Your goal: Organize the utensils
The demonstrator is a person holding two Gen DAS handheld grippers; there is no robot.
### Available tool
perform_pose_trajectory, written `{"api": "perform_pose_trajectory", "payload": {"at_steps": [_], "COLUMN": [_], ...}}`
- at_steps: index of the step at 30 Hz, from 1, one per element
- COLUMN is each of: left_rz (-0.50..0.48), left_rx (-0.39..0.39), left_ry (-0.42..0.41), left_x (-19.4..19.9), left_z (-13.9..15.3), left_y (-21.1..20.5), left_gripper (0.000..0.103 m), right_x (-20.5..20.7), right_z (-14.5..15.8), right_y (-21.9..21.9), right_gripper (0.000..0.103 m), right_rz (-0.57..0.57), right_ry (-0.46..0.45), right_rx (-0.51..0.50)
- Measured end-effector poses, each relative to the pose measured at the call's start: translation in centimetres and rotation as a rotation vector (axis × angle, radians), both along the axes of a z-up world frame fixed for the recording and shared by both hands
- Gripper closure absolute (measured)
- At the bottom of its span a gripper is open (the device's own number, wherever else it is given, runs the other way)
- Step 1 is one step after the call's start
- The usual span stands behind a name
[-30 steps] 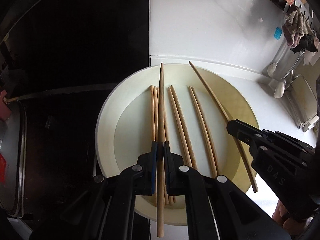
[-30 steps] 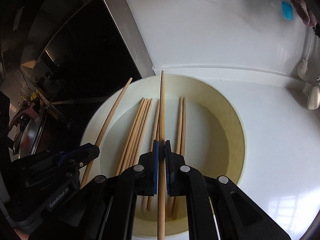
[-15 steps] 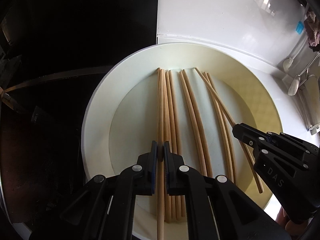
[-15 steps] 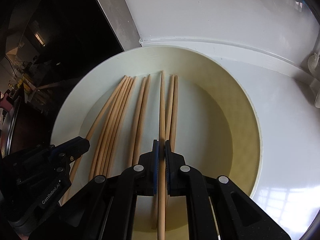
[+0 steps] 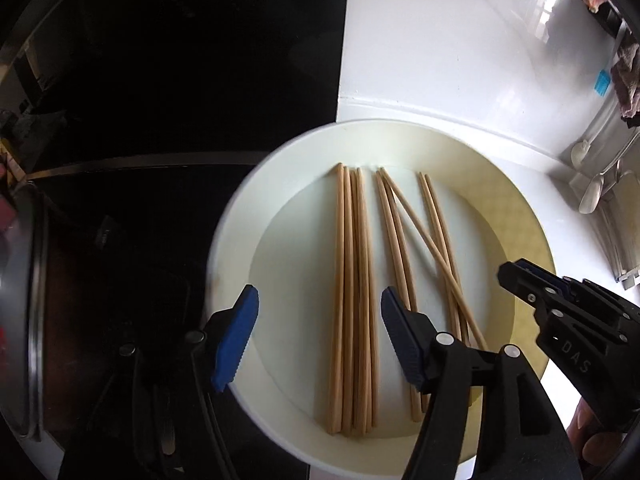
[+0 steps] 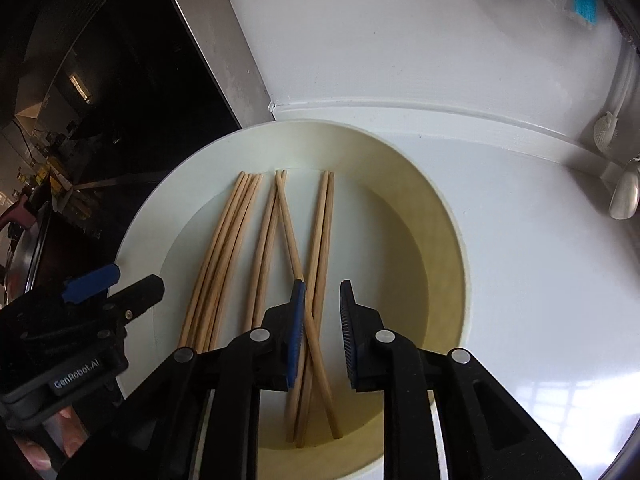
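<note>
Several wooden chopsticks lie lengthwise in a round cream plate on a white counter. One chopstick lies slanted across the right-hand ones. My left gripper is open and empty above the left bundle. The right gripper's body shows at the right. In the right wrist view the same chopsticks lie in the plate. My right gripper is open and empty just above the slanted chopstick. The left gripper's body shows at the left.
A dark stove area lies left of the plate, with a metal pot rim at the far left. A white backsplash rises behind. Spoons hang at the right beside a rack and cloth.
Both grippers have opened and let go of their chopsticks, which now lie in the plate. The right one's chopstick lies slanted across the others. Both grippers have drawn back a little.
</note>
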State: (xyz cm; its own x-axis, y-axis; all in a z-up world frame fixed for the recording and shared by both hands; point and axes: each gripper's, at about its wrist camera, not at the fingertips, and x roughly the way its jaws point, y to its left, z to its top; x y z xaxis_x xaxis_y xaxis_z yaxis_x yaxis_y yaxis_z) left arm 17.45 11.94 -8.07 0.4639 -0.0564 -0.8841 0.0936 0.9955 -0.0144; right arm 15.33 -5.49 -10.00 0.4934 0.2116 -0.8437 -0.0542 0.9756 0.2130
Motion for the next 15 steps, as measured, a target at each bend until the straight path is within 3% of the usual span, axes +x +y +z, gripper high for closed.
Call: {"api": "perform_pose_trajectory", "payload": {"at_steps": [5, 15], "left_rz": [0.035, 0.062], "left_rx": [0.020, 0.032], "left_ry": [-0.039, -0.083], "left_x": [-1.5, -4.1], "left_z": [2.1, 5.5], "left_y": [0.4, -0.3], "left_gripper": [0.016, 0.008], "right_x": [-2.1, -5.2], "right_z": [1.7, 4.6], "right_y": [-0.9, -1.3], "right_gripper": [0.066, 0.049], "right_rz": [-0.008, 0.006], "right_ry": [-0.025, -0.039], "right_rx": [0.015, -0.023]}}
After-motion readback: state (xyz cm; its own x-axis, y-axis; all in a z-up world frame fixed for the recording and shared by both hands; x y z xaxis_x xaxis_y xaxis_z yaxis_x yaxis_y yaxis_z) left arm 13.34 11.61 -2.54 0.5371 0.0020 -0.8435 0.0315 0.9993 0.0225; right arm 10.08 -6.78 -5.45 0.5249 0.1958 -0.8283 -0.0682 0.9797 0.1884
